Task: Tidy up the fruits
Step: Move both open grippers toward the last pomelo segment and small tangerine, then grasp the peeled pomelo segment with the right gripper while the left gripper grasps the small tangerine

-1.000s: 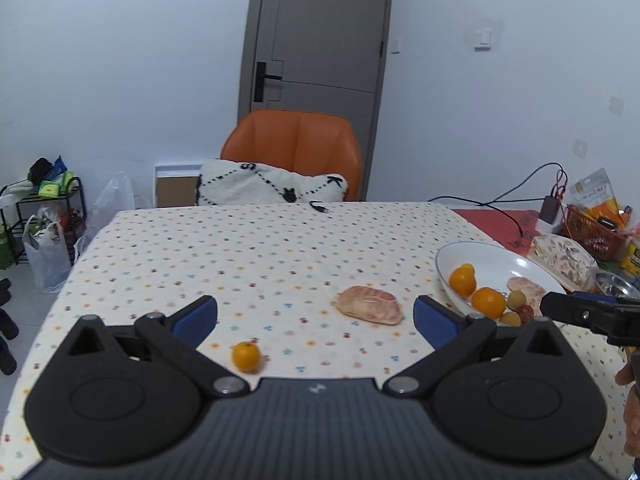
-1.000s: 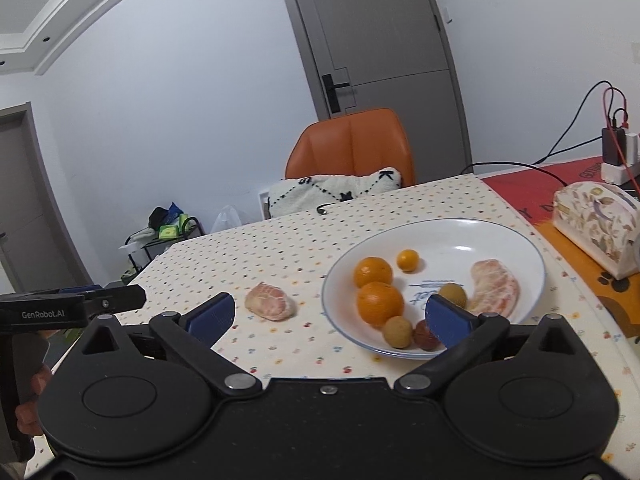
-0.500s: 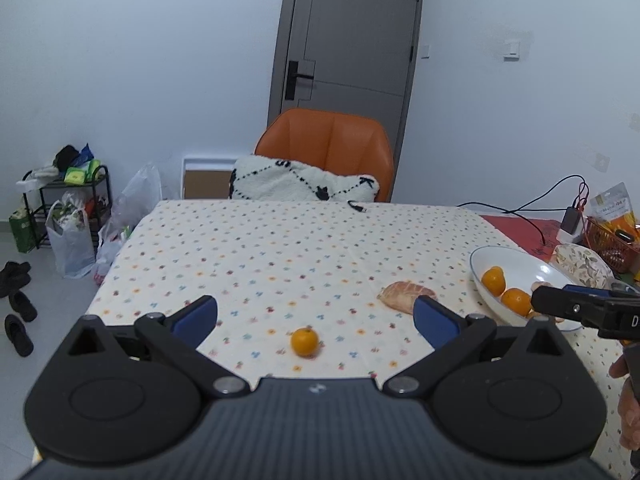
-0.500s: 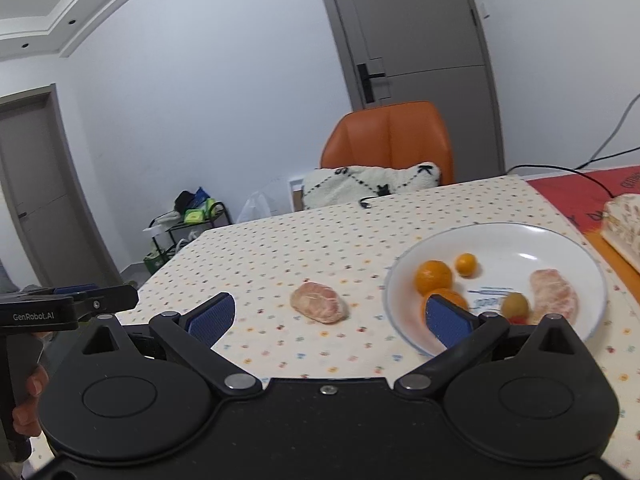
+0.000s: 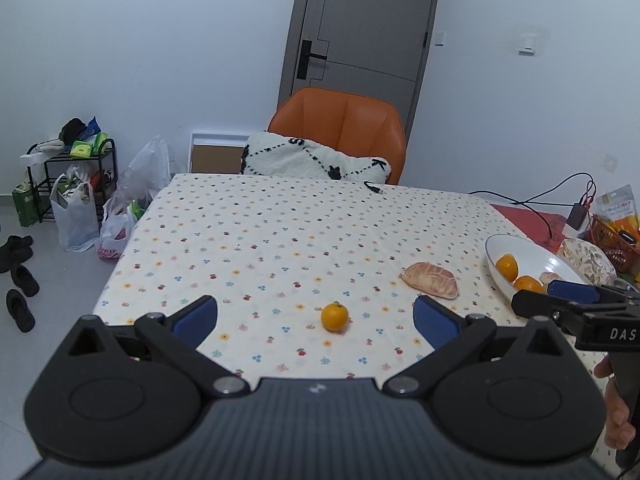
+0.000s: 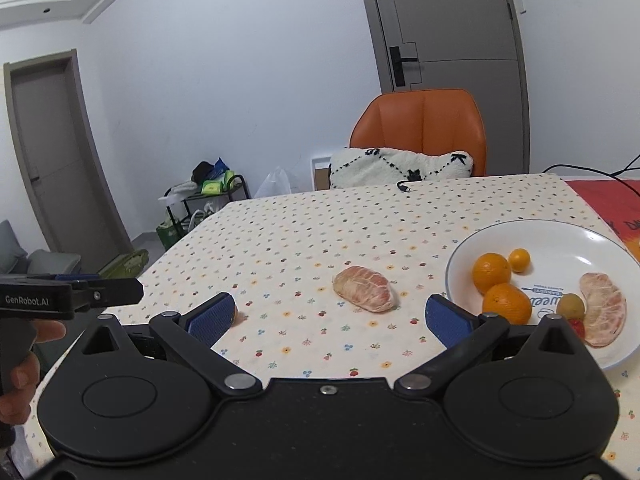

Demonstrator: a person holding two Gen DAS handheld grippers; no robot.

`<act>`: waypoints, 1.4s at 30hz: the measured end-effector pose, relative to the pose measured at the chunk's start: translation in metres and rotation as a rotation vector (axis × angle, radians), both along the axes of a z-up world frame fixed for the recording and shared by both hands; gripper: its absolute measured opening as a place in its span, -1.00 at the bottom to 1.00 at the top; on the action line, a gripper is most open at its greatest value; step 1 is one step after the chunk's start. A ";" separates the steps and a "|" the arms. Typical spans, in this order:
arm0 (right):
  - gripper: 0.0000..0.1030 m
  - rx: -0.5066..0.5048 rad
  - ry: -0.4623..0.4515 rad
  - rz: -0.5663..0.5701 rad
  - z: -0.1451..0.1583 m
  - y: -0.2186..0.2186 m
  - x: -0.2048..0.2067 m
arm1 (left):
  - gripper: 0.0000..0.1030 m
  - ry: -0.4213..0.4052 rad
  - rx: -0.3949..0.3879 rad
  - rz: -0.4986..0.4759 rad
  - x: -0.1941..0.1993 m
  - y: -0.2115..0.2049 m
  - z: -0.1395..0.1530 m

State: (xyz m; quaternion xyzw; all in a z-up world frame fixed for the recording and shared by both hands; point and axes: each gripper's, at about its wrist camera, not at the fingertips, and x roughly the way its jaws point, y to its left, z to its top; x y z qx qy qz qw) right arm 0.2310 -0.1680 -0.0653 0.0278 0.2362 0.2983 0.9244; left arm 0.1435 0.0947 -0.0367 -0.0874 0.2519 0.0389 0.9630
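Fruits are seen both loose on the dotted tablecloth and gathered in the white plate. The left gripper is held with its blue pads wide apart and nothing between them; a small orange lies on the cloth in the gap, low in the centre of the left wrist view. The right gripper is likewise spread wide and empty, with a peeled pomelo segment resting on the cloth just above the gap. In the left wrist view that segment is found right of centre, between the small orange and the plate at the right edge.

On the plate, at the right of the right wrist view, two oranges, a smaller orange, a second peeled segment, a greenish-brown fruit and a partly hidden red fruit are gathered; blue print on the plate is only partly legible.

"GenRobot.AI" is read on the other gripper's body at the left edge of the right wrist view, and "DAS" at the right edge of the left wrist view. An orange chair with a black-and-white cushion stands at the table's far side, in the upper centre.
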 end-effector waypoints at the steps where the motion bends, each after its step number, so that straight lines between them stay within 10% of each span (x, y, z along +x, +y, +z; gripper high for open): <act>1: 1.00 -0.002 -0.002 -0.006 0.000 0.001 -0.001 | 1.00 -0.001 -0.002 -0.003 0.000 0.000 0.000; 11: 1.00 -0.065 -0.026 -0.096 -0.004 0.000 -0.006 | 0.95 0.016 0.018 -0.012 0.013 -0.007 -0.010; 31: 0.99 -0.127 -0.018 -0.033 -0.012 0.014 0.020 | 0.06 0.120 0.023 -0.022 0.065 -0.017 -0.043; 42: 0.65 -0.133 0.016 0.013 -0.018 0.026 0.052 | -0.59 0.156 0.025 0.029 0.082 -0.017 -0.058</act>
